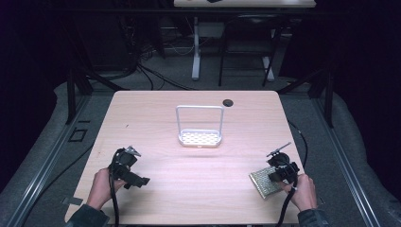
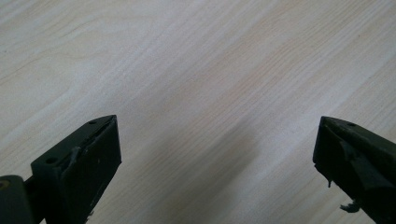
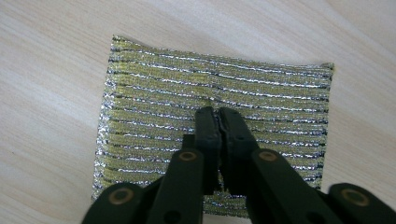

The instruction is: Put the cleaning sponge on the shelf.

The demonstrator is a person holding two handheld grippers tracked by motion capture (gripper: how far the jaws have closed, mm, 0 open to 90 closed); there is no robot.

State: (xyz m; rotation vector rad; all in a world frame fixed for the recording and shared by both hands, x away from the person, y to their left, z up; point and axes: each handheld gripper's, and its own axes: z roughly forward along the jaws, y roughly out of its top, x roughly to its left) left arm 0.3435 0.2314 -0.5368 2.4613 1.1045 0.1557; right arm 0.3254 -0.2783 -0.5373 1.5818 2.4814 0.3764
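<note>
Right tongs (image 3: 217,112) over unlabelled sponge (image 3: 154,102)

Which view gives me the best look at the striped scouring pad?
Right gripper view: the scouring pad appears large, stripes clear, beneath the right gripper's closed jaws. The high view shows it small and partly covered.

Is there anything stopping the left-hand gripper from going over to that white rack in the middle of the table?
Probably not. The left gripper is open and holds nothing, and bare table lies between it and the white rack. The sponge is far off on the right.
</note>
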